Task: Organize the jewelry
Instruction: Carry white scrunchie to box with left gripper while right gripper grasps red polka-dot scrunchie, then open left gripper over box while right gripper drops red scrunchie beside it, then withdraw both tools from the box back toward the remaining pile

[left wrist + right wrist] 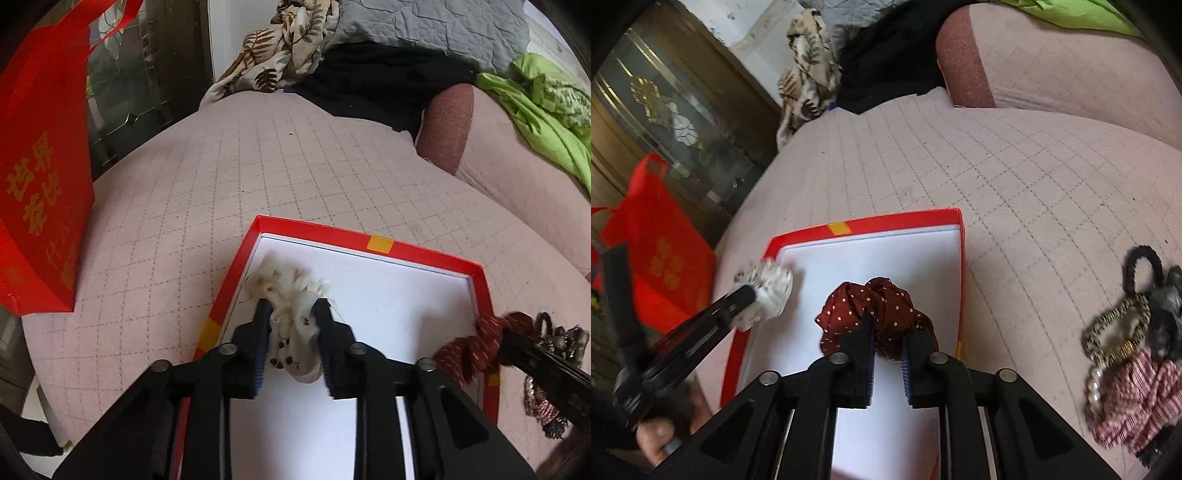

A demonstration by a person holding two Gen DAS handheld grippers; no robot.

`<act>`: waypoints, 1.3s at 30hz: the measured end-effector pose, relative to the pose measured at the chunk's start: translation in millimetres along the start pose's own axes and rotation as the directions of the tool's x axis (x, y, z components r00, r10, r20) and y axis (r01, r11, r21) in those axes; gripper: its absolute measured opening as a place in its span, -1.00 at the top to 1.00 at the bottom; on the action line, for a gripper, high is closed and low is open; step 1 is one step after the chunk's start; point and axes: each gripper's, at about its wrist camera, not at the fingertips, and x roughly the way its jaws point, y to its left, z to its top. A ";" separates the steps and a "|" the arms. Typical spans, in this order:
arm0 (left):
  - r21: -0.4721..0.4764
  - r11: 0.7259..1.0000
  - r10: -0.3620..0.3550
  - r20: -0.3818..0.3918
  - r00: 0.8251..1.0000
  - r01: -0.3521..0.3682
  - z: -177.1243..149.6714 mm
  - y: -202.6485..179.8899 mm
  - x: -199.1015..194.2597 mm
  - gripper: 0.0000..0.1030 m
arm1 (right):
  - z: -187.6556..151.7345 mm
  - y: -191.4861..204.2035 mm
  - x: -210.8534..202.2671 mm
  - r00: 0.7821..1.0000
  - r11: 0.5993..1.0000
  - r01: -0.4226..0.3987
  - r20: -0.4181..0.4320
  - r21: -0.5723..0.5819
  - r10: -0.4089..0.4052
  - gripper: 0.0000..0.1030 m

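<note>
Left gripper clamped on a cream fabric scrunchie with small dark red flowers, jaws pinched in on the bunched cloth, held over the near-left corner of the shallow red-rimmed cardboard box with a white floor. Right gripper closed tight on a dark red polka-dot fabric scrunchie, sitting over the box's white floor toward its right side. Box resting on a pink quilted bedspread. Off to the right of the box, a loose pile of other hair accessories: black elastic, leopard-print clip, pearl clip, pink striped scrunchie. Red tote bag with gold lettering hanging at the left.
</note>
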 end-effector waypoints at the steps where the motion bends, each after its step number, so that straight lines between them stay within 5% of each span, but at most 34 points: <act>1: -0.002 1.000 -0.010 0.002 1.000 0.010 0.7 0.6 -0.4 0.39 | 0.8 -0.6 -0.1 1.000 1.000 0.009 0.003 -0.003 -0.009 0.29; 3: -0.001 1.000 -0.018 0.013 1.000 0.018 0.7 0.3 -2.2 0.18 | 2.5 0.7 -5.1 1.000 1.000 0.022 0.017 -0.016 -0.021 0.15; 7: 0.012 1.000 -0.009 0.027 1.000 0.009 -0.9 -3.0 -6.9 0.14 | -8.6 -3.3 -24.0 0.998 0.997 0.065 0.029 -0.032 -0.064 -0.12; 12: -0.020 0.998 -0.058 0.026 0.998 0.059 -3.0 -1.4 -14.5 0.10 | -53.9 -12.7 -32.5 0.993 0.991 0.111 -0.038 -0.073 -0.114 -0.12; 14: -0.027 0.997 -0.069 0.033 0.997 0.069 -4.2 -3.0 -17.7 0.10 | -70.5 -16.2 -30.4 0.991 0.991 0.111 -0.068 -0.071 -0.116 -0.01; 16: -0.022 0.997 -0.075 0.033 0.997 0.076 -6.1 -6.5 -21.2 0.10 | -82.4 -16.7 -26.5 0.987 0.989 0.125 -0.095 -0.077 -0.132 0.53; 21: 0.013 0.996 -0.091 0.048 0.995 0.090 -14.9 -16.6 -31.0 0.10 | -99.2 -11.1 -27.0 0.983 0.987 0.139 -0.105 -0.084 -0.148 0.84; 32: 0.130 0.985 -0.122 0.084 0.989 0.110 -30.1 -47.3 -50.7 0.10 | -137.2 5.6 -50.1 0.986 0.986 0.120 -0.100 -0.116 -0.132 0.74; 39: 0.220 0.971 -0.127 0.139 0.982 0.095 -51.2 -71.2 -77.0 -0.13 | -146.5 3.4 -103.9 0.983 0.974 0.182 0.023 -0.134 -0.181 0.32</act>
